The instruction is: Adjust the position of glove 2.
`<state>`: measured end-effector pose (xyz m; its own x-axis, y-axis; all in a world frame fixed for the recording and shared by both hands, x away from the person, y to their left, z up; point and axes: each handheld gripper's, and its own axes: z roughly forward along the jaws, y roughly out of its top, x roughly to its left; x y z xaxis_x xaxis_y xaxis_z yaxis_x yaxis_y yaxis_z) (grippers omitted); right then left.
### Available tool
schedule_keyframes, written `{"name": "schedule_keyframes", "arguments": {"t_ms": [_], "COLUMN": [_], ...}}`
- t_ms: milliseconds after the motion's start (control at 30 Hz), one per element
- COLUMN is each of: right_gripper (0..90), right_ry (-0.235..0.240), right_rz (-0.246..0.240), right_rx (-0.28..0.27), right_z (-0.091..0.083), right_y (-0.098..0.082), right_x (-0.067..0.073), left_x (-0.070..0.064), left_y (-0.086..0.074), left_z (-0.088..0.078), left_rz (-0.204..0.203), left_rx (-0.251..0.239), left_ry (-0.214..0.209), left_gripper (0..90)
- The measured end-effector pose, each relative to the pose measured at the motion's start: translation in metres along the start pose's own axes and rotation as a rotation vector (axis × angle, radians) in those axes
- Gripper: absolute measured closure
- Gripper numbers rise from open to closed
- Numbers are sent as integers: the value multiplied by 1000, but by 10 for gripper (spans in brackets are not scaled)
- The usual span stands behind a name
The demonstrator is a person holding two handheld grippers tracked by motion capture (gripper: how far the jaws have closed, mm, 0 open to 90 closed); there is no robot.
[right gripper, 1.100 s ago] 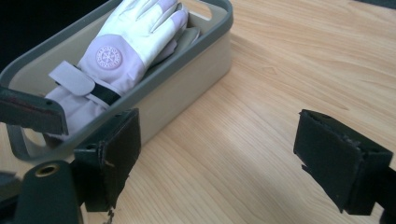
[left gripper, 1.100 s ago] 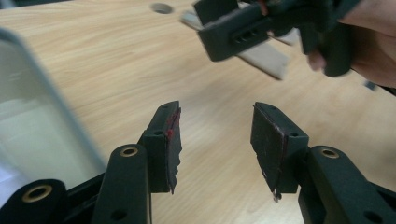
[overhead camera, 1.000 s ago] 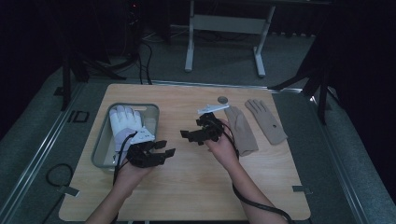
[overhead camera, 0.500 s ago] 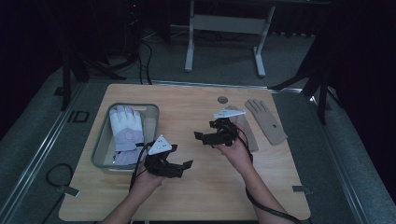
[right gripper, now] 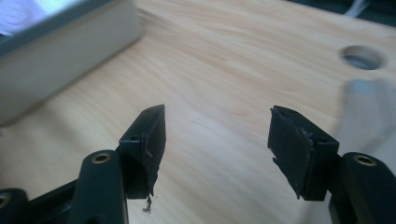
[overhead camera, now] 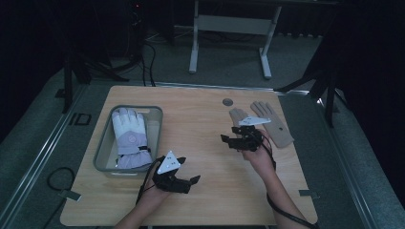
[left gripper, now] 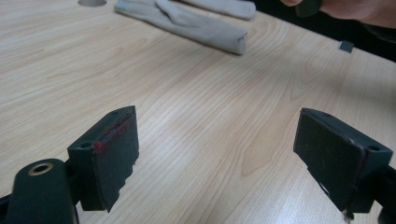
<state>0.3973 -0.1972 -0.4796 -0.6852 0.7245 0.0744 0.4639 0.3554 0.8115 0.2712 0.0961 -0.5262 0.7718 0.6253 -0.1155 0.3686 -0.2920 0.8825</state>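
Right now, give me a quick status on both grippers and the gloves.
Left gripper open, empty. Right gripper open, jaws just closing on nothing, beside tan gloves. White glove in grey bin. Nothing between.

A light wooden table (overhead camera: 200, 191) carries a grey tray (overhead camera: 104, 153) at its left and two tan gloves (overhead camera: 272, 121) flat at its right, by a round cable hole (overhead camera: 228, 101).

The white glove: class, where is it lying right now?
In the high view the white glove lies inside the grey bin on the table's left side, just beyond the left gripper.
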Motion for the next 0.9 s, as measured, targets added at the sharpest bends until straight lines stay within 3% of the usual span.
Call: {"name": "schedule_keyframes", "arguments": {"t_ms": [133,267,333,367,467,567,733,900], "right_gripper": [391,432,448,448,432,432,443,476], "right_ry": [-49,-104,-117,-141,-169,-171,-186,-201], "right_rz": [22,53,57,78,100,113,99,92], "right_rx": [-22,-7,0,6,29,47,80,130], "right_z": [-7,-7,-6,-3,4,14,31,43], "right_y": [-9,-17,-20,-24,-30,-35,-38,-41], "right_x": [-28,-53,-60,-72,-87,-95,-105,-113], "left_x": [0,1,-1,-1,-3,-5,0,3], "left_y": [-8,-11,-12,-13,-14,-14,-14,-16], "left_z": [-1,0,1,1,3,3,-1,-2], "left_rz": [4,1,3,10,16,36,-14,-7], "left_rx": [-38,-19,-9,-9,5,26,-8,-18], "left_ry": [20,29,31,37,33,43,13,8], "left_gripper": [144,144,144,139,92,15,15,15]}}
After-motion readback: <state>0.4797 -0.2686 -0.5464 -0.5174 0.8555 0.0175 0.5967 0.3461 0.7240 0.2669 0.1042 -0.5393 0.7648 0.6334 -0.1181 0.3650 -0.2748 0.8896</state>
